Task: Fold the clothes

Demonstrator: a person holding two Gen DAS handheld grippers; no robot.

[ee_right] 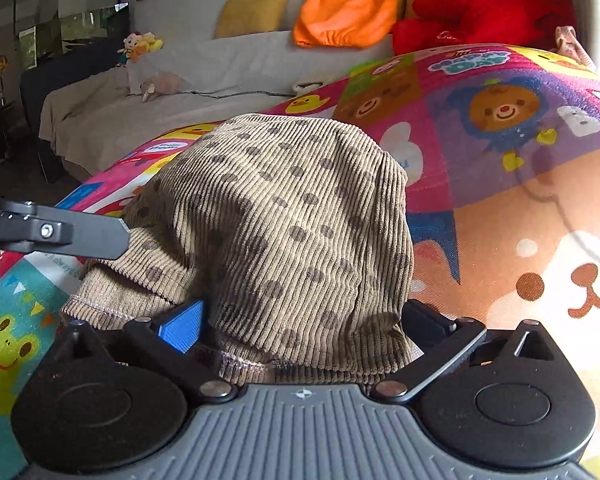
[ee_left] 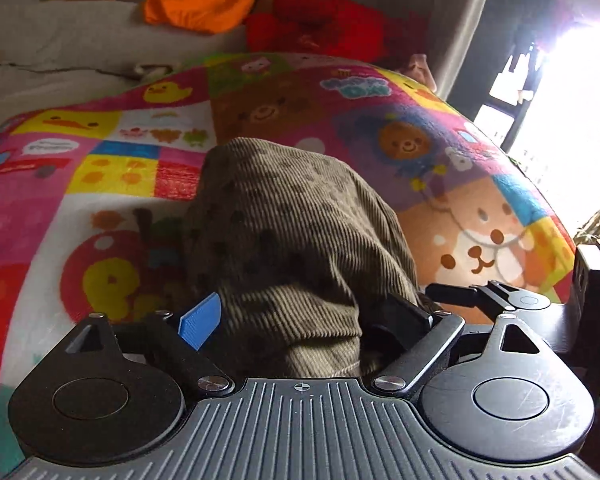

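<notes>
An olive-brown corduroy garment with dark dots (ee_left: 296,232) lies bunched on a bright cartoon-print blanket (ee_left: 100,184). My left gripper (ee_left: 304,320) is shut on its near edge; the cloth fills the gap between the blue pad (ee_left: 200,320) and the black finger. In the right wrist view the same garment (ee_right: 292,224) rises in a folded hump. My right gripper (ee_right: 296,328) is shut on its near hem. The left gripper's finger (ee_right: 96,234) reaches in from the left and touches the garment's left side.
The blanket (ee_right: 520,184) covers a raised surface. Behind it stands a grey sofa (ee_right: 204,80) with a yellow cushion (ee_right: 252,12), an orange plush (ee_right: 348,8), a red plush (ee_right: 480,16) and small toys. A bright window (ee_left: 572,100) is to the right.
</notes>
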